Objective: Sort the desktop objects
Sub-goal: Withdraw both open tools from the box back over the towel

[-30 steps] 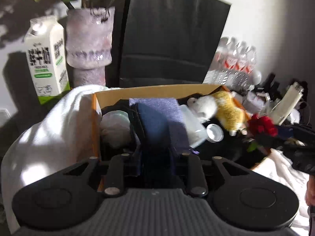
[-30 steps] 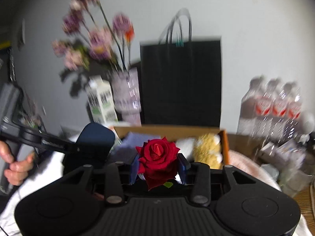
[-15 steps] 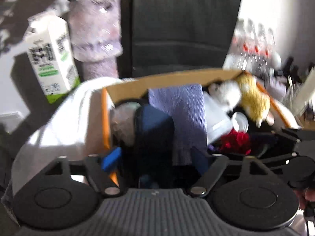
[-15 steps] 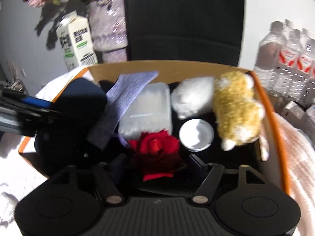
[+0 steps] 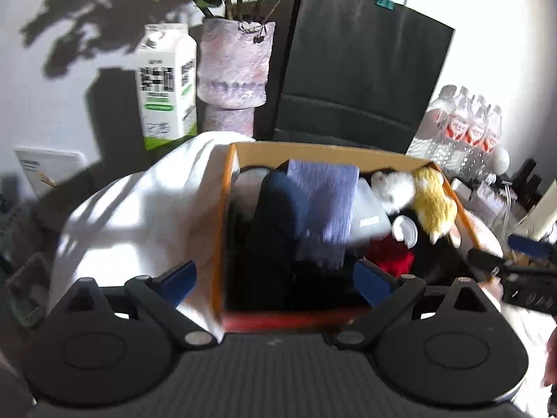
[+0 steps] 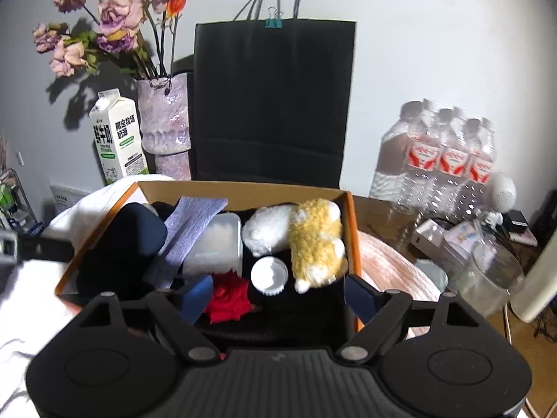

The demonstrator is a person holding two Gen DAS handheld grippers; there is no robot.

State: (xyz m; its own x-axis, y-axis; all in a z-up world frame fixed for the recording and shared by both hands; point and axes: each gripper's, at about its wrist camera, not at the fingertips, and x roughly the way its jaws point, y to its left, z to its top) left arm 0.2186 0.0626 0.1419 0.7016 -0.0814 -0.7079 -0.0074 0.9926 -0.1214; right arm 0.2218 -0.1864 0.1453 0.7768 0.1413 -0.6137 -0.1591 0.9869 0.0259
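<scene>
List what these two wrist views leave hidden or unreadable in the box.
- Box floor: both views, covered by the piled contents.
- Red rose stem: right wrist view, hidden behind the right gripper finger.
- Clear container contents: cloudy plastic, purple cloth overlapping.
- Milk carton print: left wrist view, blurred.

Box (image 6: 349, 216) crowded; open above.

one rose (image 6: 228, 297), one carton (image 6: 118, 136), one vase (image 6: 165, 118)

Looks like a home desk/living space, w/ dried flowers in a vase (image 6: 163, 122), milk carton (image 6: 118, 139), black paper bag (image 6: 275, 104) & pack of water bottles (image 6: 438, 156) vs. a plain wall.
</scene>
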